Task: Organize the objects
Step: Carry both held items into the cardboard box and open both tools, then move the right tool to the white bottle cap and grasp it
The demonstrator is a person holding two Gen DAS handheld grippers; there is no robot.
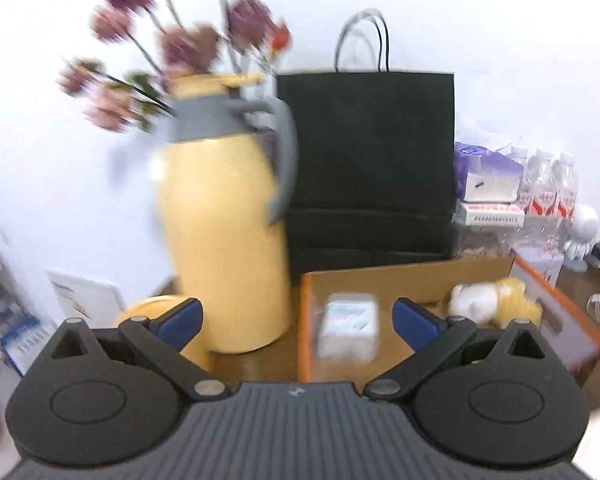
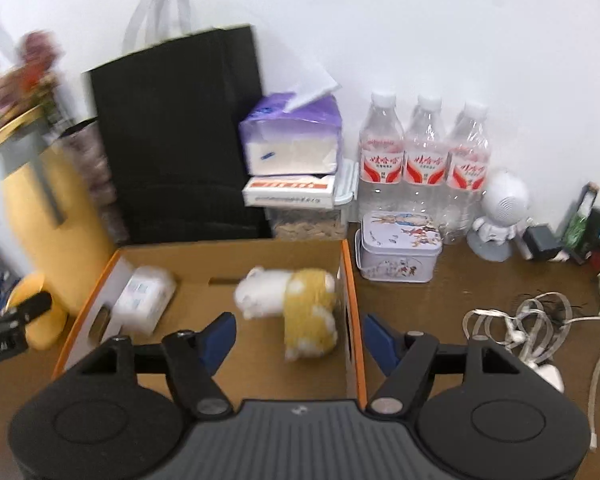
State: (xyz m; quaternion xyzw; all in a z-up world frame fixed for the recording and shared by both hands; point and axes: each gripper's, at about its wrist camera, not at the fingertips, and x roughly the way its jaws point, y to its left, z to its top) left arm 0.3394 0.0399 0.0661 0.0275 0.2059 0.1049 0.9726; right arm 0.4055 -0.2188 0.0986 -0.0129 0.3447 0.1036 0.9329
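the left gripper (image 1: 296,316) has its jaws spread wide with nothing between them. it hangs over the near edge of a cardboard box (image 1: 404,276) with orange-edged walls, which sits on the brown table (image 1: 252,364). inside the box lie a small white packet (image 1: 350,326) toward its left side and a white-and-yellow plush toy (image 1: 496,300) toward its right side, well apart from each other. a tall yellow thermos (image 1: 224,216) with a grey top stands just left of the box, with blurred purple flowers (image 1: 184,46) behind it. a black paper bag (image 1: 366,160) stands upright behind the box, against the white wall.

the right gripper (image 2: 296,338) also has its jaws open and empty, straddling the right wall of the box (image 2: 354,312); the plush toy (image 2: 296,300) lies just beyond its left finger, and the packet (image 2: 144,298) rests in the far left corner. to the right of the box stand a printed tin (image 2: 398,250), three water bottles (image 2: 424,152) and a tangle of white cable (image 2: 540,320).
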